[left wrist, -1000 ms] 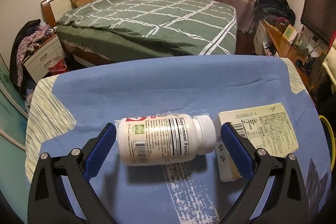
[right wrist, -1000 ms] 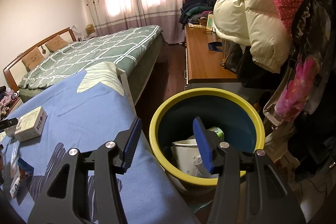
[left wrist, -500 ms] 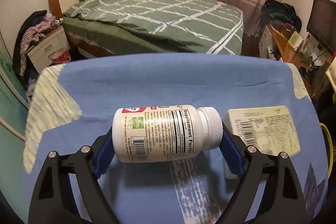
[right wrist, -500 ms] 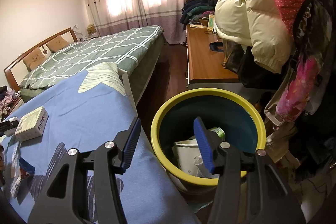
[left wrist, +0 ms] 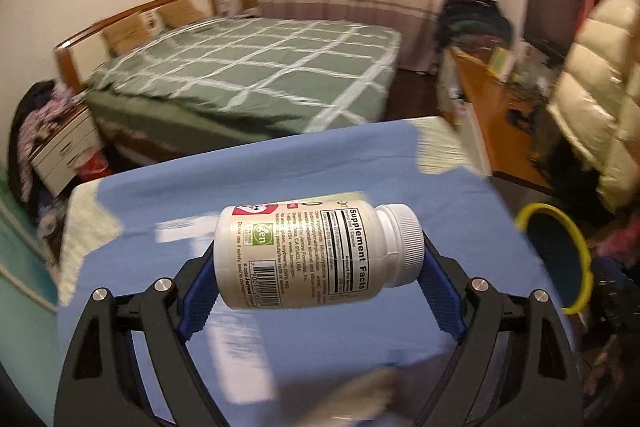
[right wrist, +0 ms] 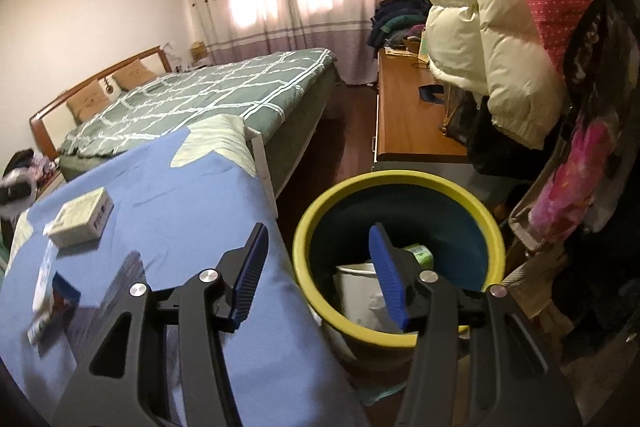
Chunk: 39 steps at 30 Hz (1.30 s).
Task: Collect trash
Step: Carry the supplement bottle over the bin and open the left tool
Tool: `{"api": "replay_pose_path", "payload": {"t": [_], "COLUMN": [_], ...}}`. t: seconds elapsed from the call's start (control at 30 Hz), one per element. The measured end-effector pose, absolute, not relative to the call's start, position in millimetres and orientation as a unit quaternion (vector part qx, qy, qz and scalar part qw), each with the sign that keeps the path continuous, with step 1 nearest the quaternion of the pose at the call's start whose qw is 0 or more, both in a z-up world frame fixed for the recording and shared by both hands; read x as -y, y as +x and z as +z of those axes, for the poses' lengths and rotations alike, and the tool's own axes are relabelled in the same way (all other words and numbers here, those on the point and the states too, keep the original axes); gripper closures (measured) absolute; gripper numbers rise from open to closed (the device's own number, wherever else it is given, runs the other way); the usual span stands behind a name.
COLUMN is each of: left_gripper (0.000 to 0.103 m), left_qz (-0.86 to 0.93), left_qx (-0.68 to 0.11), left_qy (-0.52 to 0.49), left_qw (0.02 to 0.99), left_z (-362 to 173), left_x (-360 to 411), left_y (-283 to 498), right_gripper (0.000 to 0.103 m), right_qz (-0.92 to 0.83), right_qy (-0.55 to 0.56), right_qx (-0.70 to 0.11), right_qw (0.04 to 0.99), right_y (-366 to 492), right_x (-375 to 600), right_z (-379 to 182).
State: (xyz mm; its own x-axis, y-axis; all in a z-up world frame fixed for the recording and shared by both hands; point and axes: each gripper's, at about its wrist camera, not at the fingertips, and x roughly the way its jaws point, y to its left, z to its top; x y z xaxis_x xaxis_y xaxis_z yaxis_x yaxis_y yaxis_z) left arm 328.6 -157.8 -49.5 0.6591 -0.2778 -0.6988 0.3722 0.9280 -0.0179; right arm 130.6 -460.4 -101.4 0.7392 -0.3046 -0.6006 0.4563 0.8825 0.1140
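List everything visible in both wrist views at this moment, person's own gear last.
supplement bottle: 1, white, lying crosswise in left gripper above the table
trash bin: 1, yellow rim, dark blue inside, on floor right of table; holds a white container and a green packet
carton: 1, cream, on blue table cover
small packets: blurred, table's left edge
bed: 1, green checked
jackets: cream, pink, hanging right
left gripper: clamped on bottle
right gripper: open, over bin rim
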Motion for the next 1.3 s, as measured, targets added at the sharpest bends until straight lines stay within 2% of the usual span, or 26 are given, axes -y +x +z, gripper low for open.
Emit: {"api": "replay_pose_path", "payload": {"t": [0.2,0.27,0.5,0.77,0.9,0.97,1.17,1.3], "left_gripper": [0.017,0.017,0.017,0.017,0.016,0.006,0.006,0.006], "left_qz": [-0.262,-0.283,-0.343,-0.355,-0.352,-0.350,-0.341,-0.336], "left_qx": [-0.377,-0.381,-0.393,-0.406,-0.416,-0.419,-0.414,-0.393], "left_qy": [0.079,0.088,0.128,0.167,0.174,0.174,0.152,0.126], "left_qw": [0.885,0.876,0.843,0.825,0.820,0.819,0.830,0.846], "left_z": [-49,-54,-79,-110,-121,-124,-113,-88], "left_x": [259,292,412,501,512,511,490,445], "left_y": [291,282,249,237,242,248,249,239], "right_gripper": [0.052,0.048,0.047,0.047,0.047,0.047,0.047,0.047], "right_qz": [-0.224,-0.239,-0.284,-0.289,-0.291,-0.291,-0.286,-0.278], "right_qy": [0.136,0.140,0.175,0.198,0.206,0.209,0.211,0.208], "right_qx": [-0.300,-0.299,-0.294,-0.293,-0.294,-0.296,-0.298,-0.299], "right_qw": [0.917,0.913,0.896,0.890,0.887,0.885,0.886,0.889], "right_y": [90,75,30,20,19,20,23,28], "right_x": [489,501,540,559,562,564,561,555], "right_z": [-107,-109,-120,-128,-132,-133,-134,-132]}}
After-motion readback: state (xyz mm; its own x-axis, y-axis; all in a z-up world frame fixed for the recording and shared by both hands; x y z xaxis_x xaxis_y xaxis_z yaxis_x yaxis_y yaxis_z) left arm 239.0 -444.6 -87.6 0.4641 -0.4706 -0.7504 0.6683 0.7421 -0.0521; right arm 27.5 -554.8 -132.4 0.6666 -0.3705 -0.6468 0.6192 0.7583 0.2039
